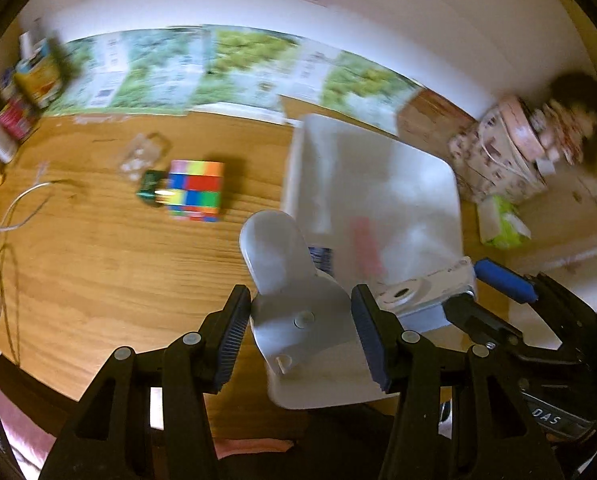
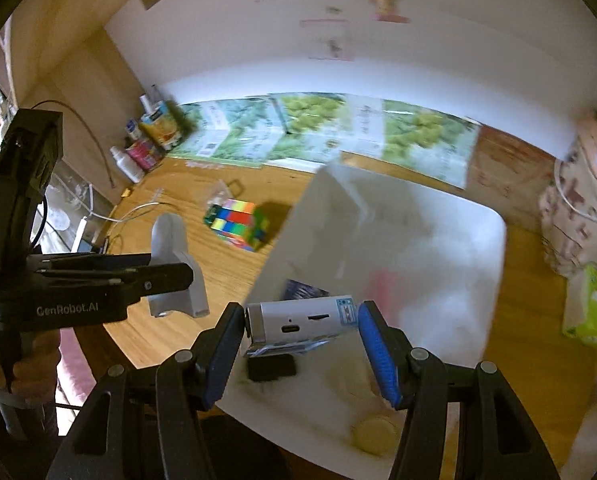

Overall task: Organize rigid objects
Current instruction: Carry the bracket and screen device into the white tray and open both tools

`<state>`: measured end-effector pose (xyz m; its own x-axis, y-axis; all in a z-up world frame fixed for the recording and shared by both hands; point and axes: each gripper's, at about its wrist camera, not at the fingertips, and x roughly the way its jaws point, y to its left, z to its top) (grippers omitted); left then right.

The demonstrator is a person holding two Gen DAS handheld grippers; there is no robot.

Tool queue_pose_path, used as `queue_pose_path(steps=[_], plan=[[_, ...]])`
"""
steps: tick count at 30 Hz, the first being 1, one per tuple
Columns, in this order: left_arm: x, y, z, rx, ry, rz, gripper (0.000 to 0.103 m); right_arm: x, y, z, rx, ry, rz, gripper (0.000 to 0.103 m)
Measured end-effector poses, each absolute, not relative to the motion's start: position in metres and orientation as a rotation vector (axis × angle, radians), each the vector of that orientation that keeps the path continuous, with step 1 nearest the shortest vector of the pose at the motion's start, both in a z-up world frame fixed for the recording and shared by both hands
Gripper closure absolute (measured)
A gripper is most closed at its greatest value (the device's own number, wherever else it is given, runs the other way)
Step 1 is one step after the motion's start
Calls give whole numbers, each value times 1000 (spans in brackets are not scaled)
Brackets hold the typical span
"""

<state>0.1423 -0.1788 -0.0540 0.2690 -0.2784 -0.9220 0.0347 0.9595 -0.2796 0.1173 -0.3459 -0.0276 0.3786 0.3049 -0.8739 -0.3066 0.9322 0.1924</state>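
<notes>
Black linkage frames with silver rivets on both, left gripper wearing ribbed black pads, right gripper ribbed blue ones, white "GenRobot.AI" lettering behind the left's fingers

Grained, varnished wooden table is showing a soft sheen. On it, a white plastic bin is looking smooth and matt; beside the bin, a glossy plastic puzzle cube is gleaming.
</notes>
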Motion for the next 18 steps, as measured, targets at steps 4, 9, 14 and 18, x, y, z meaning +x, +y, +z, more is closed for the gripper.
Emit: queue_pose_path(steps=[4, 9, 14, 18], plan=[[142, -207, -59, -190, 1290, -278, 47, 110, -369, -34, 12, 1128, 353, 43], [144, -236, -69, -154, 1323, -333, 46, 102, -391, -43, 39, 1151, 300, 43], [143, -249, -75, -152, 1341, -368, 46, 93, -413, -40, 109, 1133, 294, 52], [140, -244, -72, -180, 1331, -395, 43, 92, -417, -41, 124, 1134, 273, 52]])
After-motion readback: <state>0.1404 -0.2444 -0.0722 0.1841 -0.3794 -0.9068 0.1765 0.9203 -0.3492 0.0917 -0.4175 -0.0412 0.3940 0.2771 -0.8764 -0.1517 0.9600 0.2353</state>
